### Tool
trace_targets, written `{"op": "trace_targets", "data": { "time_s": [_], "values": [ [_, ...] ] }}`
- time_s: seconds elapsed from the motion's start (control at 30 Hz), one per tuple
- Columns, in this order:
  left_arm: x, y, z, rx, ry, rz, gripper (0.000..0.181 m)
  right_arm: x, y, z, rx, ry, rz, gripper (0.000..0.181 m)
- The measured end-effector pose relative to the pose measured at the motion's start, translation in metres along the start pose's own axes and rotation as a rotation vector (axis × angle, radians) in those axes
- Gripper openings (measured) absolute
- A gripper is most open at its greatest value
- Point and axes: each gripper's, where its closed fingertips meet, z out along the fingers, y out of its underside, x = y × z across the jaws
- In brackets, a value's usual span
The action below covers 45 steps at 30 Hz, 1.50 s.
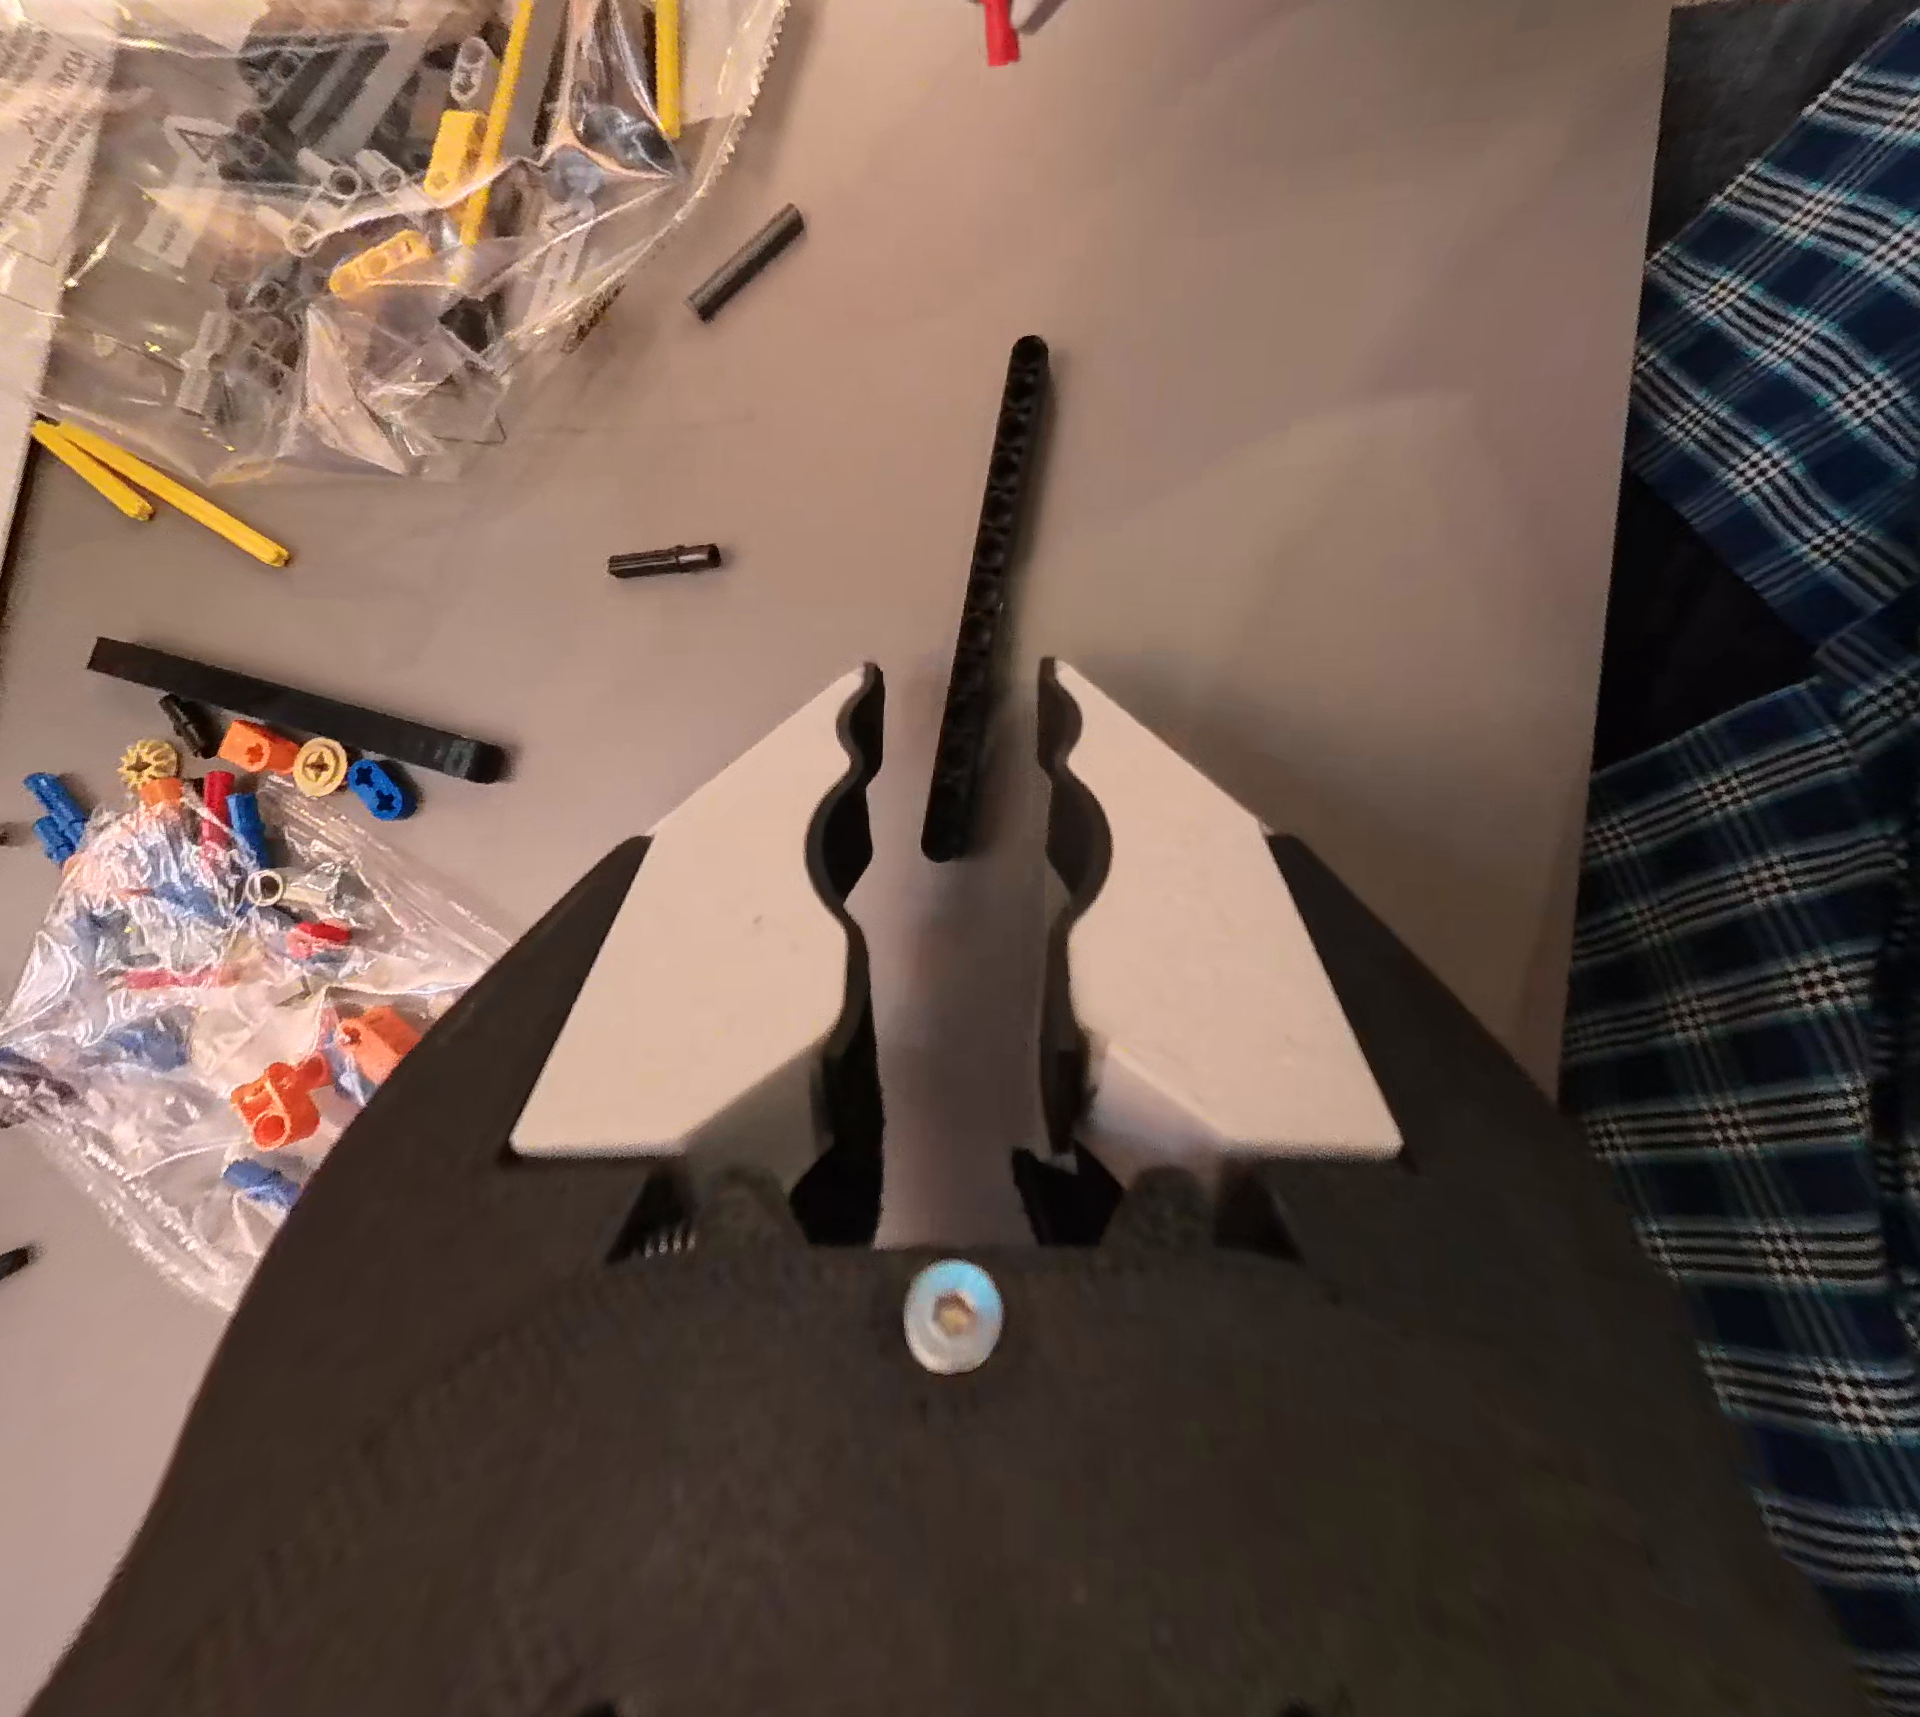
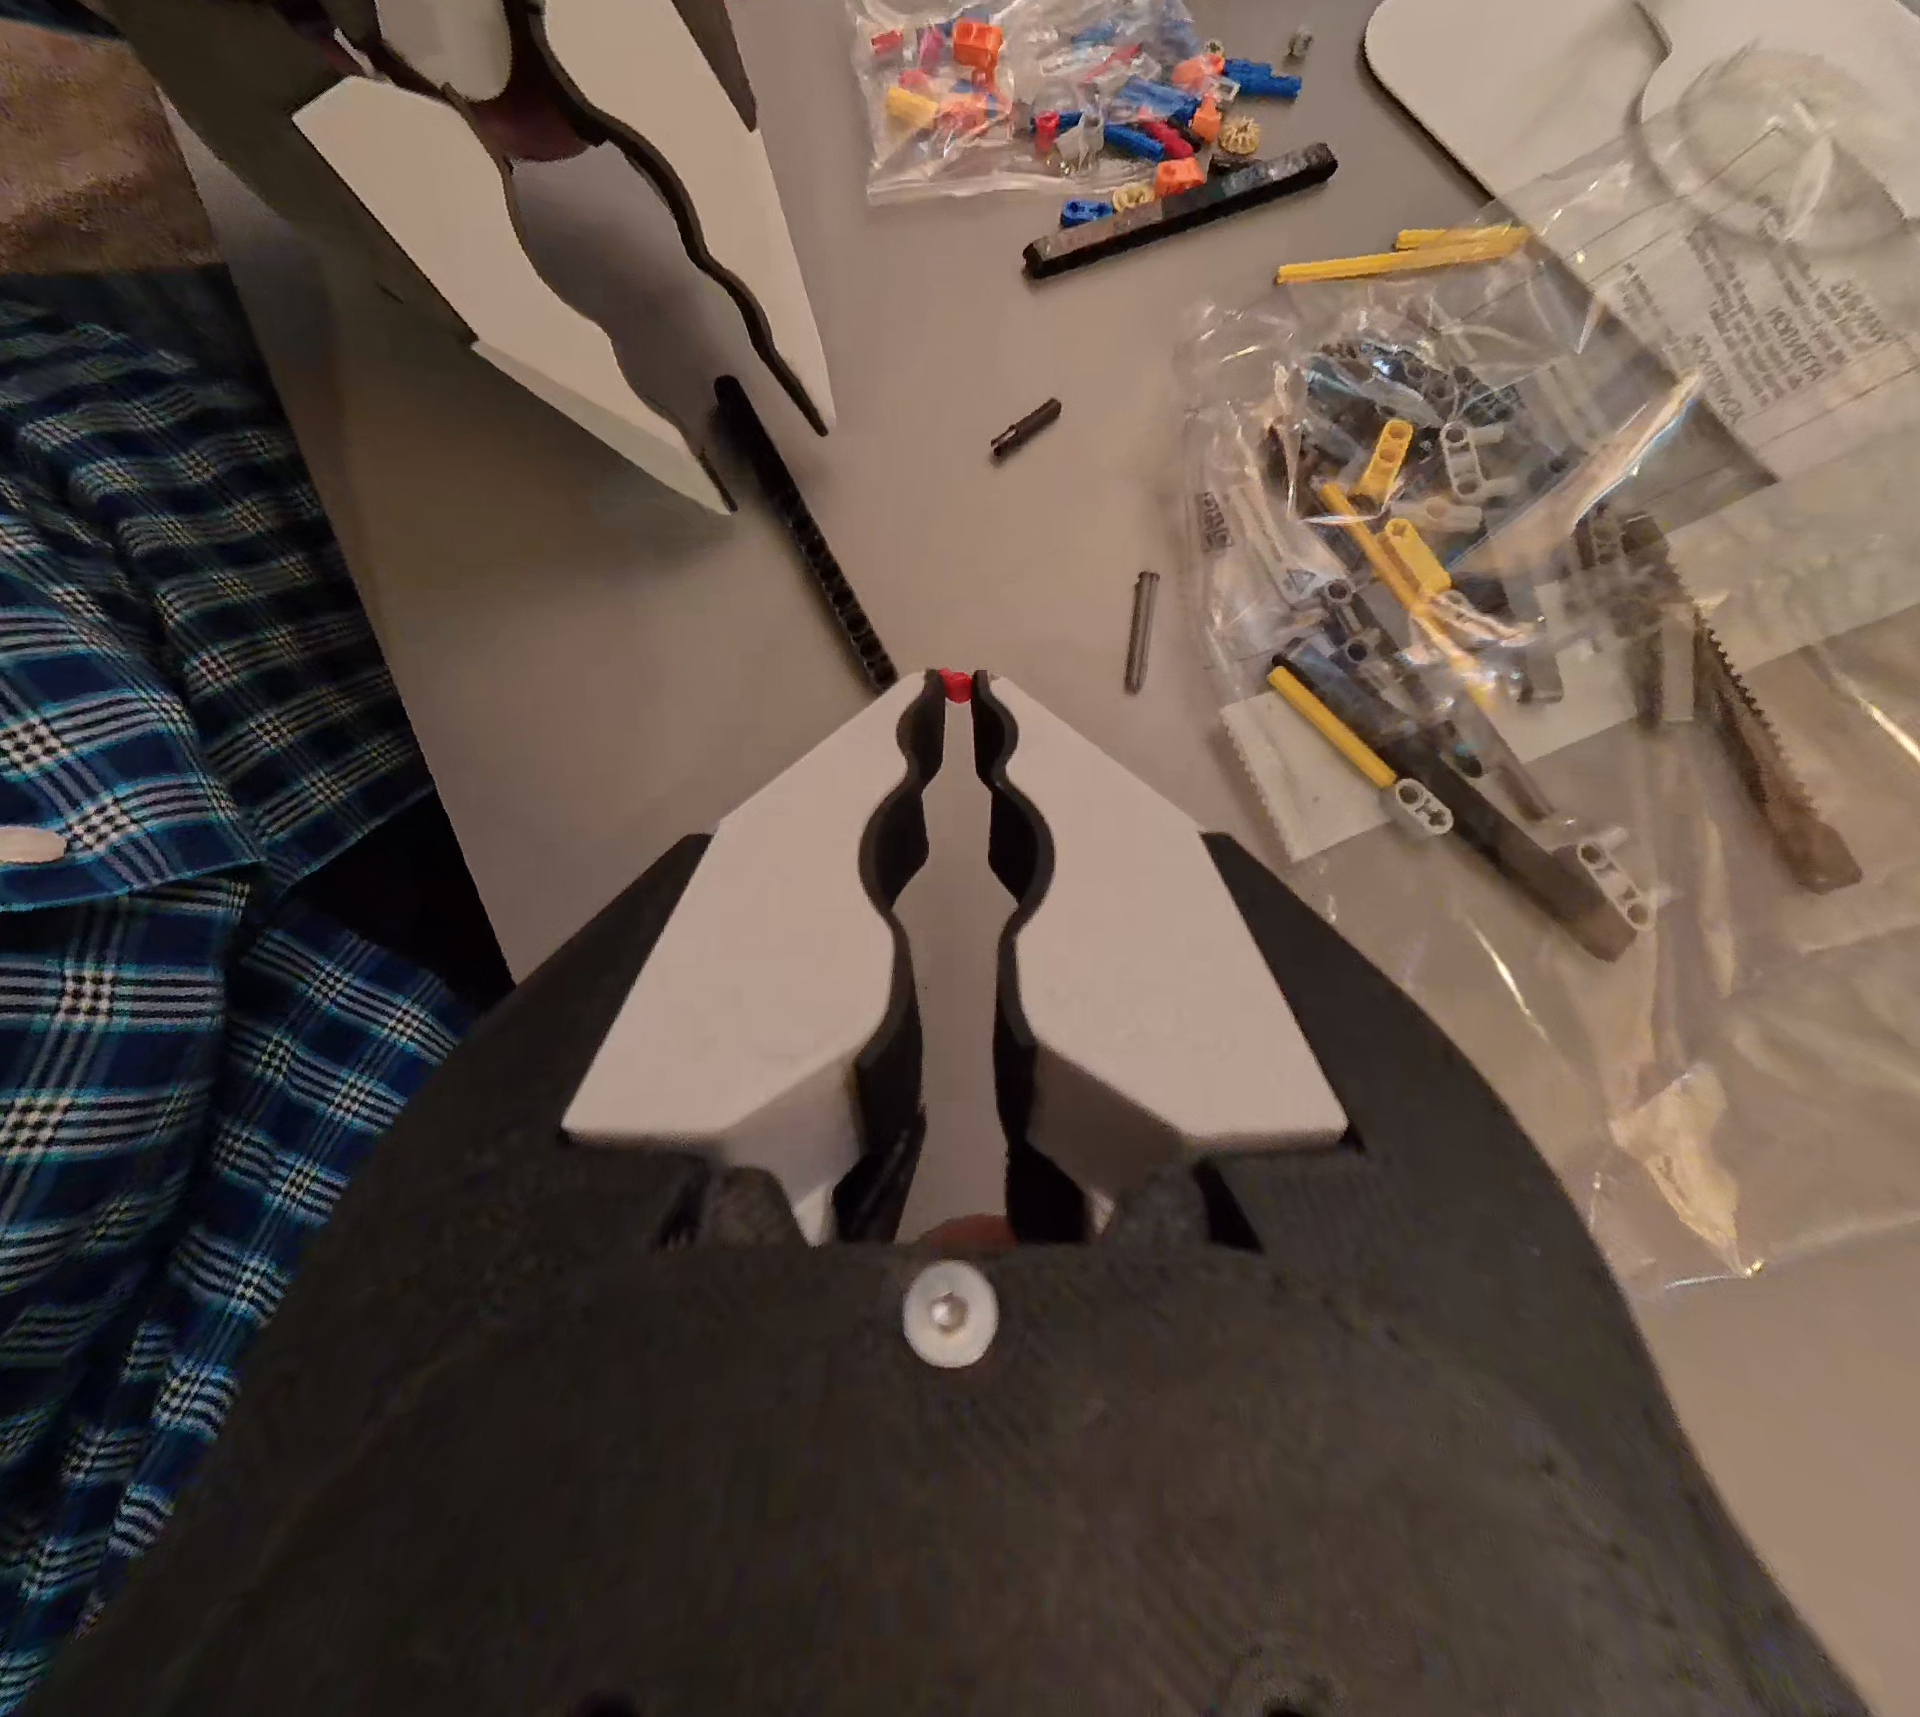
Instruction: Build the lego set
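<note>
A long black holed beam point(image 1: 987, 597) lies flat on the grey table point(image 1: 1299, 441). My left gripper point(image 1: 961, 691) is open and empty, its tips on either side of the beam's near end. In the right wrist view the beam point(image 2: 800, 535) runs between both grippers, and the left gripper point(image 2: 774, 462) stands open over its far end. My right gripper point(image 2: 954, 686) is shut on a small red pin point(image 2: 954, 683) at its tips, just above the beam's near end. The red pin point(image 1: 1000, 20) also shows in the left wrist view, in the right gripper's tips.
A large clear bag point(image 2: 1558, 587) of grey, black and yellow parts lies right. A small bag point(image 2: 1039, 78) of coloured pins, a black bar point(image 2: 1184, 207), two yellow axles point(image 2: 1392, 259), a grey axle point(image 2: 1141, 628) and black pins point(image 2: 1023, 429) lie around. A plaid sleeve point(image 2: 156, 628) lines the table edge.
</note>
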Motion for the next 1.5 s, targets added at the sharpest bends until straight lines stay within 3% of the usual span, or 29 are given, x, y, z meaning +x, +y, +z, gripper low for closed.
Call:
{"op": "trace_targets", "data": {
  "time_s": [0.03, 0.43, 0.63, 0.93, 1.1, 1.27, 1.37, 1.5],
  "values": [
    [-0.001, 0.002, 0.001, -0.013, -0.009, 0.013, 0.027, -0.001, 0.003, 0.001, -0.009, 0.001, -0.004, 0.002],
    [-0.001, -0.001, 0.007, -0.054, -0.039, -0.032, 0.005, -0.002, 0.007, 0.005, -0.003, -0.011, 0.002, 0.002],
    [0.006, -0.008, 0.003, -0.017, 0.157, -0.325, 0.005, 0.000, 0.004, 0.001, 0.025, -0.019, 0.020, 0.002],
    [0.001, -0.004, 0.009, -0.035, 0.156, -0.356, 0.005, 0.002, 0.004, -0.002, 0.037, -0.025, 0.012, 0.002],
    [-0.004, -0.005, 0.007, -0.009, 0.155, -0.411, 0.019, 0.001, 0.004, -0.003, 0.044, -0.030, 0.006, 0.002],
    [-0.011, -0.015, 0.003, 0.015, 0.042, -0.306, 0.040, 0.002, 0.002, -0.005, 0.058, -0.029, 0.007, 0.002],
    [-0.011, -0.022, 0.005, -0.022, -0.083, -0.093, 0.046, 0.003, 0.003, -0.005, 0.060, -0.032, 0.007, 0.002],
    [-0.003, -0.021, 0.018, -0.099, -0.144, 0.090, 0.032, 0.001, 0.002, -0.004, 0.062, -0.037, 0.004, 0.002]
  ]
}}
